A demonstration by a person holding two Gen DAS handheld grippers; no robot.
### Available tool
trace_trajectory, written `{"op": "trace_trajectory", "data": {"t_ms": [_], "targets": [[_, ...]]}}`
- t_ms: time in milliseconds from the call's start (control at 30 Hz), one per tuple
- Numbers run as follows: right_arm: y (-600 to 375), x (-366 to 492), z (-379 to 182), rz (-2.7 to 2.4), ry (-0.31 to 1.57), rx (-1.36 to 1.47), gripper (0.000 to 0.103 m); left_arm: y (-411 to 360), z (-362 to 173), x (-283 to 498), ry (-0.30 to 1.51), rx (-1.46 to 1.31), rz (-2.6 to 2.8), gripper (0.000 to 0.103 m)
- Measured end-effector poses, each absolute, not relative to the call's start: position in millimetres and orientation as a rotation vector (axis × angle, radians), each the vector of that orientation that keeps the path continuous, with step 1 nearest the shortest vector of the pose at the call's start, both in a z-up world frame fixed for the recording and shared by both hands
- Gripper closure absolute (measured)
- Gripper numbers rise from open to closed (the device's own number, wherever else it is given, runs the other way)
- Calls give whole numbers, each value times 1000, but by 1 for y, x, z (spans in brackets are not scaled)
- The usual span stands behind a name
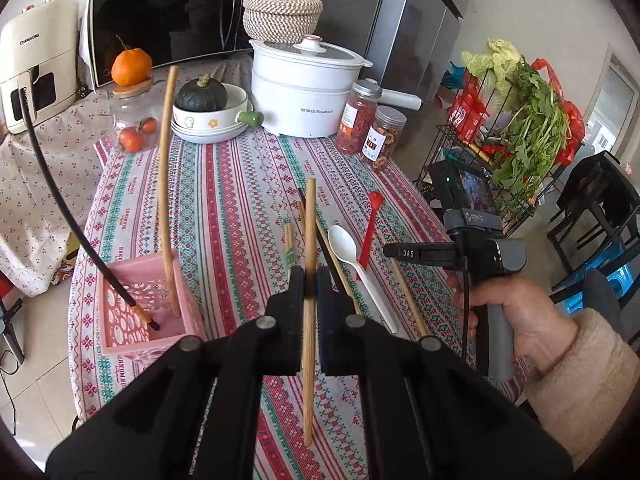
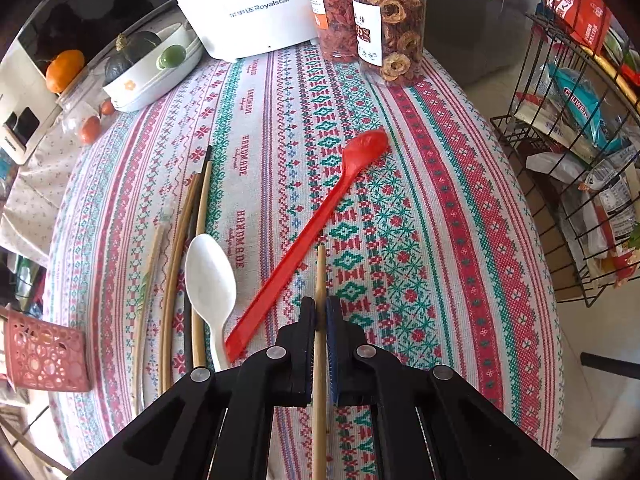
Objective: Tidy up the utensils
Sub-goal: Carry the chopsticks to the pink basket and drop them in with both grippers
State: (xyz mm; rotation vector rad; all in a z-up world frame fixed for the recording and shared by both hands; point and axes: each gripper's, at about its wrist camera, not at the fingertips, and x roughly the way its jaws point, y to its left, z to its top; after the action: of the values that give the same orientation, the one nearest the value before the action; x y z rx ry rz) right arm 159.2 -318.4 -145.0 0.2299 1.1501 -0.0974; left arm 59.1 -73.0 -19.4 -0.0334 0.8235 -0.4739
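Each claw is clamped on a wooden chopstick — the left claw (image 1: 310, 280) holds one (image 1: 309, 300) above the counter's (image 1: 224, 200) near edge, beside the pink basket (image 1: 136, 312); the right claw (image 2: 320, 316) pinches another (image 2: 320, 344). Thin, round sticks could pivot or slip out before reaching the basket.

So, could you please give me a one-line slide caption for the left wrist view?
Left gripper clamps a wooden chopstick above the patterned tablecloth, beside a pink basket holding two chopsticks.
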Motion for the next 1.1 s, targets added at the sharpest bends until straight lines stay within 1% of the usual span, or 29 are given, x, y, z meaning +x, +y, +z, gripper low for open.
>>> {"op": "trace_trajectory", "data": {"t_ms": [200,433,633,733,933,1100], "targets": [[-311,114,-87,-31,979,226,98,-35,12,30,677,-65,-493,96],[-277,64,-9,66,755,131,98,3,42,15,548,-157,-469,96],[-247,44,35,120,597,74,98,21,75,-6,357,-174,-427,96],[-238,39,49,151,549,82,98,26,84,-8,279,-160,-390,96],[-222,38,61,194,513,90,98,29,66,10,205,-91,-287,96],[-213,42,62,221,508,93,98,23,35,35,296,-35,-265,96]]}}
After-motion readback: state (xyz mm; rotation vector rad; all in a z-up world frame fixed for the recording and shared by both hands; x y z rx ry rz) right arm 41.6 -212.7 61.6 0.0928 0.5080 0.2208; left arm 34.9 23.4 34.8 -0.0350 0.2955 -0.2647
